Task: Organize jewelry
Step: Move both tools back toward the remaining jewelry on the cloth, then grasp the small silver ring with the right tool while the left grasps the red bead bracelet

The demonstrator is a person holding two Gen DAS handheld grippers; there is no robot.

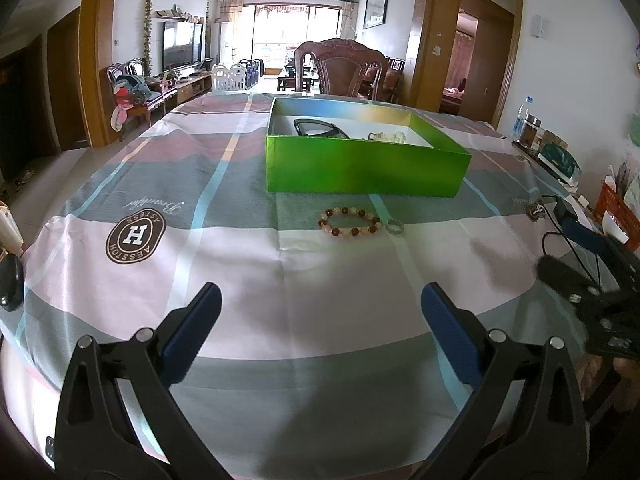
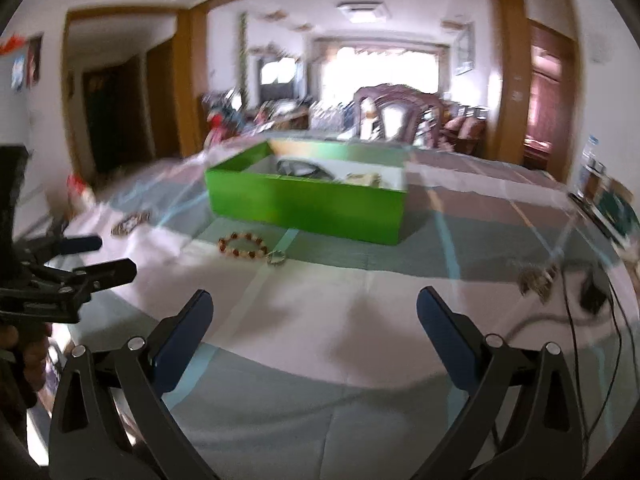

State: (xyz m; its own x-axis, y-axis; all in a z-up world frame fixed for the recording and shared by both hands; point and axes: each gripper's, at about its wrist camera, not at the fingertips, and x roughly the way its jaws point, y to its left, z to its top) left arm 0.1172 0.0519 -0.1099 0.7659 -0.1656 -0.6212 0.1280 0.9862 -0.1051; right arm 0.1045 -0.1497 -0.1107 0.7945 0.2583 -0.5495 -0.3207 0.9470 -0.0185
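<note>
A beaded bracelet [image 1: 349,223] of red and cream beads lies on the tablecloth just in front of a green box [image 1: 364,168], with a small silver ring [image 1: 394,227] touching its right side. Inside the box I see a dark curved item [image 1: 318,128] and a pale piece of jewelry [image 1: 390,136]. My left gripper [image 1: 320,300] is open, low over the cloth, well short of the bracelet. My right gripper [image 2: 314,306] is open too and holds nothing; its view is blurred and shows the bracelet [image 2: 242,245], ring [image 2: 277,258] and box [image 2: 308,204] ahead.
A checked tablecloth [image 1: 240,264] covers the table. A carved wooden chair [image 1: 342,66] stands behind the box. Bottles, a tray and an orange basket [image 1: 616,216] crowd the right edge, with black cables [image 2: 588,320] there. The other gripper appears at each view's side.
</note>
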